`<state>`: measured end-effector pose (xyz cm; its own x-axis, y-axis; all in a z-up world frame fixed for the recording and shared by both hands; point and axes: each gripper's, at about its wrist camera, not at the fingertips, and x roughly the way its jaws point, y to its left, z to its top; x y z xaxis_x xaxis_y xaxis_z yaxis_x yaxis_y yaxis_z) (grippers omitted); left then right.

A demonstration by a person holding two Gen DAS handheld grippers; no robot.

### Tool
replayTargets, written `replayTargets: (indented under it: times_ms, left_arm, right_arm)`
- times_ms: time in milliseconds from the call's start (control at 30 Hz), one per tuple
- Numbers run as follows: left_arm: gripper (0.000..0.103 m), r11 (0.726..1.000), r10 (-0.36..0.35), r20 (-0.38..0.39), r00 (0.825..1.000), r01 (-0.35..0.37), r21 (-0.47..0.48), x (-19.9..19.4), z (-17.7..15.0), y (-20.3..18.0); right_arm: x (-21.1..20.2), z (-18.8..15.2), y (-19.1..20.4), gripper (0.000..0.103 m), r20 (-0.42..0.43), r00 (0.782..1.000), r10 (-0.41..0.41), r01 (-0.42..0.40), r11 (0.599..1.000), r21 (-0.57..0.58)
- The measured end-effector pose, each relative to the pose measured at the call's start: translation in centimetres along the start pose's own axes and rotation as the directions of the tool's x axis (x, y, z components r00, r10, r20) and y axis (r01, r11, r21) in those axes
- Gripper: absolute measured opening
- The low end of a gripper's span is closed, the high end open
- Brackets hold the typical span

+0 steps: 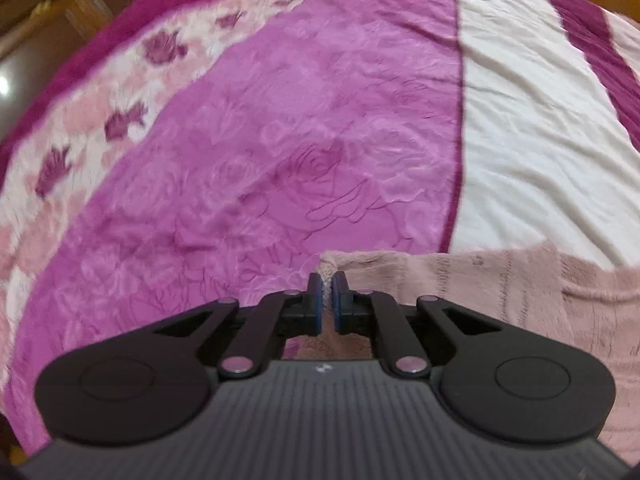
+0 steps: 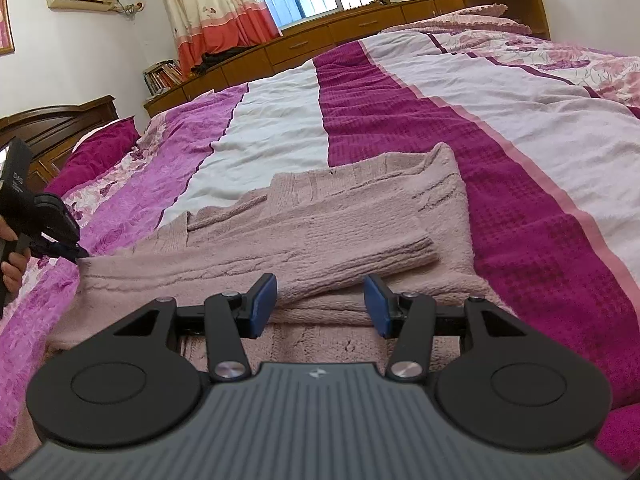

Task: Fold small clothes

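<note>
A dusty-pink knitted sweater (image 2: 328, 220) lies on the bed, partly folded, with a sleeve laid across its body. In the left wrist view it spreads to the right (image 1: 500, 292). My left gripper (image 1: 327, 300) is shut on a corner of the sweater's edge, the knit pinched between its blue pads. It also shows in the right wrist view (image 2: 76, 254) at the sweater's left corner. My right gripper (image 2: 320, 306) is open and empty, low over the sweater's near edge with its blue pads (image 2: 264, 300) either side of the folded sleeve.
The bed carries a striped bedspread (image 2: 400, 120) in magenta, white and floral pink (image 1: 240, 140). A wooden headboard (image 2: 60, 120) and a magenta pillow (image 2: 100, 148) lie at left. Wooden cabinets (image 2: 360, 28), curtains and a window stand beyond the bed.
</note>
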<state>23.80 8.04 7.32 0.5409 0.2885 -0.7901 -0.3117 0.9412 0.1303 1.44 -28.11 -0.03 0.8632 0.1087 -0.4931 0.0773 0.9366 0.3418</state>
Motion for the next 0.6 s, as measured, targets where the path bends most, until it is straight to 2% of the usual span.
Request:
replayTargets:
  times_ms: [100,200,267,333,367,433,500,600]
  left_arm:
    - [0.007,1.0,-0.004,-0.012,1.0,0.004,-0.028,1.2,0.1,0.7]
    - [0.01,0.994,-0.096,-0.028,0.995,0.095,-0.057,2.3,-0.5,1.4]
    - [0.01,0.989,-0.132,-0.018,0.991,0.13,-0.078,2.2,-0.8,2.0]
    - [0.017,0.983,-0.166,-0.002,0.986,0.166,-0.085,1.9,-0.8,2.8]
    - [0.02,0.981,-0.175,0.007,0.984,0.175,-0.086,1.7,-0.7,3.2]
    - [0.041,0.982,-0.164,0.038,0.986,0.167,-0.088,1.0,-0.8,4.0]
    - [0.046,0.985,-0.145,0.062,0.987,0.15,-0.082,0.4,-1.0,4.7]
    - [0.046,0.981,-0.178,0.073,0.981,0.184,-0.069,0.0,-1.6,5.3]
  right_arm:
    - [0.0,0.0,0.1,0.057,-0.002,1.0,-0.003,0.003,1.0,-0.007]
    - [-0.1,0.0,0.1,0.057,-0.003,1.0,-0.001,0.001,1.0,-0.005]
    - [-0.3,0.2,0.1,0.057,0.003,1.0,0.001,-0.001,1.0,0.002]
    - [-0.3,0.8,-0.1,0.058,0.012,1.0,-0.004,0.004,1.0,0.003]
    - [-0.3,1.2,-0.2,0.065,0.017,1.0,-0.008,0.008,1.0,0.008]
    - [-0.2,2.0,-0.7,0.069,0.026,1.0,-0.012,0.011,0.999,0.031]
    - [0.0,2.7,-1.2,0.069,0.024,1.0,-0.009,0.008,0.999,0.047]
    - [0.6,3.3,-1.5,0.069,0.012,1.0,-0.002,0.001,0.998,0.057]
